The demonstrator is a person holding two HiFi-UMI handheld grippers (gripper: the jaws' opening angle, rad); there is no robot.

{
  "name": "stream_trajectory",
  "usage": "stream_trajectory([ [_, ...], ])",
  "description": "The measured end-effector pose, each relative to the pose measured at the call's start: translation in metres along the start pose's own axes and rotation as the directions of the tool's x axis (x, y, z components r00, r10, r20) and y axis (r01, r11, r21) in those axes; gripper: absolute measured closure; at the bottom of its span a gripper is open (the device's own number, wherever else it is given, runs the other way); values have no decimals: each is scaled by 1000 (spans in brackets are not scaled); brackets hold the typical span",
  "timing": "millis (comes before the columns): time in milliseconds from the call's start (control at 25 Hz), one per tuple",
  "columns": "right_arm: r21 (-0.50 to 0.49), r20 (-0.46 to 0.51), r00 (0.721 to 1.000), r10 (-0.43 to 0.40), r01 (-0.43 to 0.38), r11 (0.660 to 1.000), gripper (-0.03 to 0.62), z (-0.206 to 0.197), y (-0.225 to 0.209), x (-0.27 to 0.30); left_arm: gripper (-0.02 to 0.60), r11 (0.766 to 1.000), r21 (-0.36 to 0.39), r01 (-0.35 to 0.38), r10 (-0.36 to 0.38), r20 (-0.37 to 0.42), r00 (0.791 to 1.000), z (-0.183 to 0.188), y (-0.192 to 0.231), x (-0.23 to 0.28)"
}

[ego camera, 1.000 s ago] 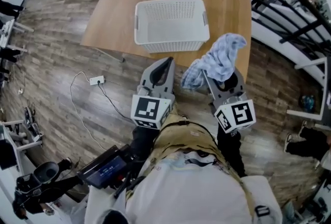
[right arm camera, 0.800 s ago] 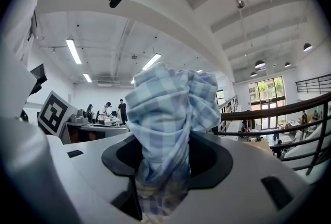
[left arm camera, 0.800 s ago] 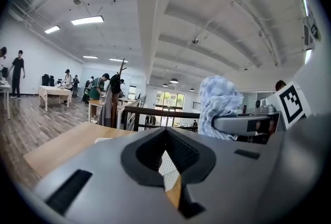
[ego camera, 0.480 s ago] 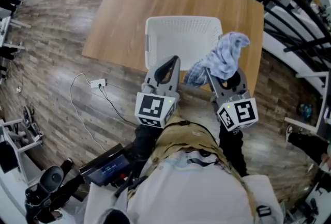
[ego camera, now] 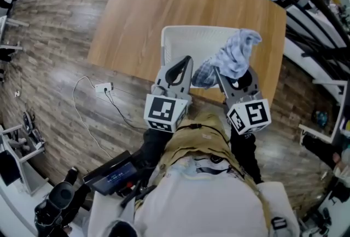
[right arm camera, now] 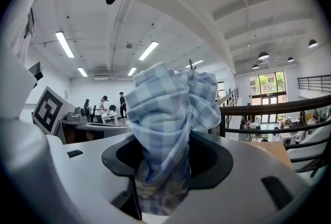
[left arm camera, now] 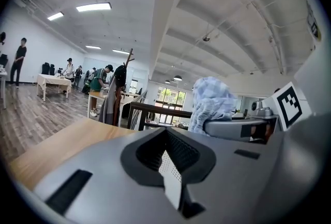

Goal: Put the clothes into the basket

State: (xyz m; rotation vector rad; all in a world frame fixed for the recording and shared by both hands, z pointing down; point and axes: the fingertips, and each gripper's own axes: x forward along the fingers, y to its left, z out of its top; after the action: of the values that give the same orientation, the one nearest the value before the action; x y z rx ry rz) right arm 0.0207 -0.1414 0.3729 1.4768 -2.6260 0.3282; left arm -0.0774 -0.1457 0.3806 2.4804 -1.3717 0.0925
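- Ideally, over the smooth, pale-grained wooden table, the carry should end only above the middle of the basket.
- White plastic and rectangular with rounded corners, the basket stands open-topped near the table's closest edge; a release clear of its rim looks safest.
- Blue-checked cloth, soft and crumpled, bunches above the basket's right side.
- Right gripper pinches the cloth's lower folds between its jaws.
- Left gripper, jaws together on nothing, hovers alongside.

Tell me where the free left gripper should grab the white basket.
Probably the left rim of the white basket, from above: it stands upright and open-topped, so that thin wall suits a pinch, and the held checked cloth hides its right side.
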Motion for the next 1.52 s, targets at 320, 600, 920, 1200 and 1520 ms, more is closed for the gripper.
stream_trajectory([
  [320, 50, -180, 984, 13, -4, 999, 349, -45, -28, 36, 581, 997, -56, -56, 50, -103, 993, -28, 27, 32],
  [600, 79, -328, 941, 81, -58, 995, 349, -99, -40, 72, 581, 987, -93, -129, 104, -232, 967, -68, 47, 56],
  [920, 58, -545, 828, 131, -119, 991, 349, -171, -44, 98, 581, 976, -117, -183, 127, -378, 917, -115, 61, 77],
  [1200, 79, -661, 729, 178, -168, 983, 347, -217, -52, 103, 581, 968, -139, -209, 116, -492, 863, -148, 63, 90],
  [1520, 84, -765, 611, 202, -216, 973, 345, -270, -67, 108, 581, 968, -127, -216, 113, -552, 826, -171, 58, 106],
])
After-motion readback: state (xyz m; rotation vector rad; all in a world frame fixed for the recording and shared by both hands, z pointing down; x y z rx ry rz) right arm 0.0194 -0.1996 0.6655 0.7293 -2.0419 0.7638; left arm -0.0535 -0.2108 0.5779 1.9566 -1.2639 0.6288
